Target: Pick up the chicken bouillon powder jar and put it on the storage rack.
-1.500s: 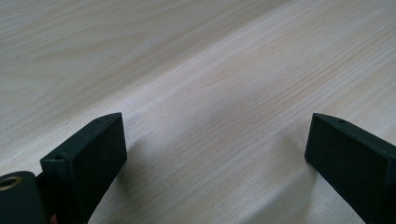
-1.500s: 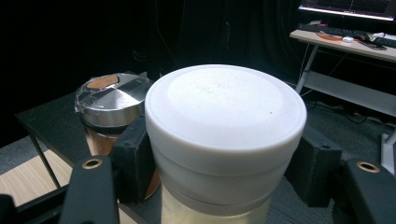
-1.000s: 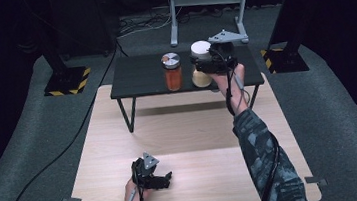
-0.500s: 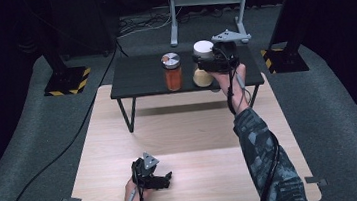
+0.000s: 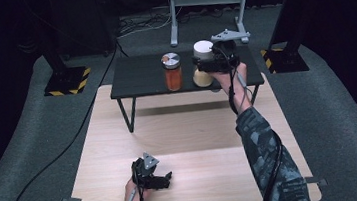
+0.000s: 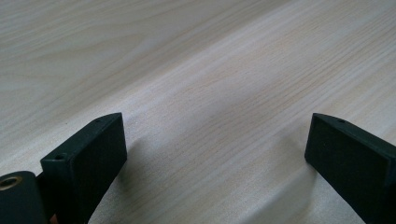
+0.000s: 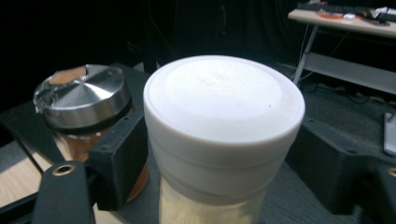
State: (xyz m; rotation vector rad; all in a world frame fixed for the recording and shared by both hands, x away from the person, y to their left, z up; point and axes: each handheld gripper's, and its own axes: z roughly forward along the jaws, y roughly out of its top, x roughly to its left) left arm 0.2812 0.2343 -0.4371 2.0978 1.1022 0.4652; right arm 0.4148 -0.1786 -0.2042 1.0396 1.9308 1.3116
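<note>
Right gripper view shows the white-lidded jar [image 7: 223, 140] standing on the small black table [image 5: 139, 77] beside the orange jar [image 7: 84, 121], the right gripper [image 7: 219, 163] just opening around its lid without pressing, so lifting remains, while the left gripper [image 6: 215, 154] rests open over the wooden table [image 6: 196, 70].

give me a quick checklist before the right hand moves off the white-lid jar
1. White-lid jar upright on the black table: ok.
2. Right tool let go: its jaws have just been opening with the jar between them; a gap shows at the right jaw, the left cannot tell.
3. Orange jar with the metal lid stands apart from the white-lid jar: ok.
4. Room at the table's near edge: cannot tell, the hand covers it.
5. Left tool open, nothing between its jaws, over the wooden board: ok.
</note>
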